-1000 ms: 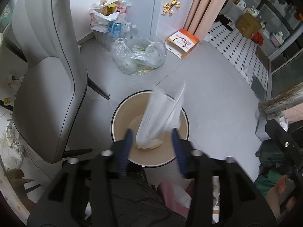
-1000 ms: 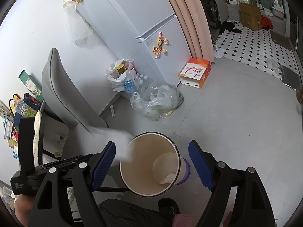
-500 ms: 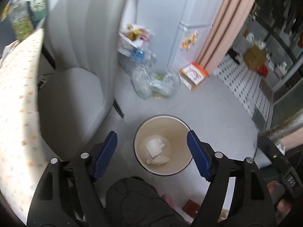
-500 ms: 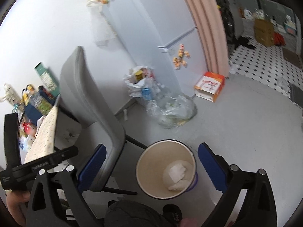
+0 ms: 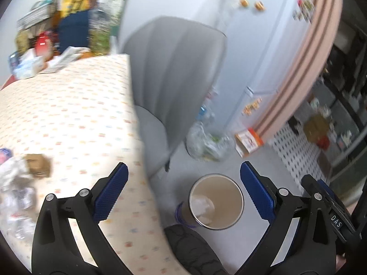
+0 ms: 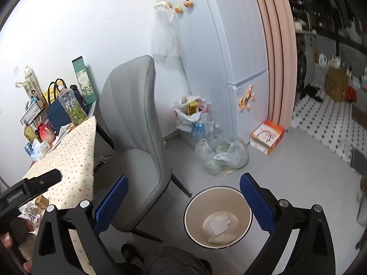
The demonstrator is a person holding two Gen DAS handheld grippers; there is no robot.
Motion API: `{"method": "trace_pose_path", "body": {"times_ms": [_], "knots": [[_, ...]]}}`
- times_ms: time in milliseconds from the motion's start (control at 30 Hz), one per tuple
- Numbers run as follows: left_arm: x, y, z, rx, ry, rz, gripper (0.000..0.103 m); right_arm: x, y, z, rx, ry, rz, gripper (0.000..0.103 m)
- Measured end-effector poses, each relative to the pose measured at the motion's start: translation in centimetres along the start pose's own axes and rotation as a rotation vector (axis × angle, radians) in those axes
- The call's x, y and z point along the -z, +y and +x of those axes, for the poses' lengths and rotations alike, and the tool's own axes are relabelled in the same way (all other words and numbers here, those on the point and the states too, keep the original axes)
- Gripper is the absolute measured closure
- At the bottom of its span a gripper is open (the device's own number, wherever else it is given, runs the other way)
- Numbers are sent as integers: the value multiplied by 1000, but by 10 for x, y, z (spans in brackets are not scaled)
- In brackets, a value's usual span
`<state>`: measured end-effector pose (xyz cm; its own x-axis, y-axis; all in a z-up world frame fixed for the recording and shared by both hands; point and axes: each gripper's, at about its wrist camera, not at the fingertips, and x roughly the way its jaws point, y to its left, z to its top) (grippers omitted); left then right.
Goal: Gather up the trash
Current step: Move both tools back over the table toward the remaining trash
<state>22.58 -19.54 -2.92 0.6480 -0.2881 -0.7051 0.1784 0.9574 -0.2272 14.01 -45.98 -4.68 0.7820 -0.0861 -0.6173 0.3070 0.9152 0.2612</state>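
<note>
L gripper (image 5: 183,188) jaws opening, R gripper (image 6: 183,194) spread wide, both empty; paper scraps (image 6: 219,228) down in bin (image 6: 243,201), well below.

Left gripper (image 5: 183,190) opening, right gripper (image 6: 183,197) agape

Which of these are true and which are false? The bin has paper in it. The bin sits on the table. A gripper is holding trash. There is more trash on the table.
1. The bin has paper in it. True.
2. The bin sits on the table. False: it stands on the floor beside the chair.
3. A hand-held gripper is holding trash. False: the left one is opening with nothing between its jaws, and the right one is open and empty.
4. More trash lies on the table. True: crumpled wrappers.
</note>
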Motion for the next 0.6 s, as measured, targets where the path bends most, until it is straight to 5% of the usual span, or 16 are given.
{"method": "trace_pose_path", "body": {"times_ms": [233,600], "knots": [[2,57,-62,-97,-152,-151,6,-3,73,-28,-73,-37,-120,8],[29,151,-132,-182,-252,-282,6,21,164,-55,-252,-19,-232,8]]}}
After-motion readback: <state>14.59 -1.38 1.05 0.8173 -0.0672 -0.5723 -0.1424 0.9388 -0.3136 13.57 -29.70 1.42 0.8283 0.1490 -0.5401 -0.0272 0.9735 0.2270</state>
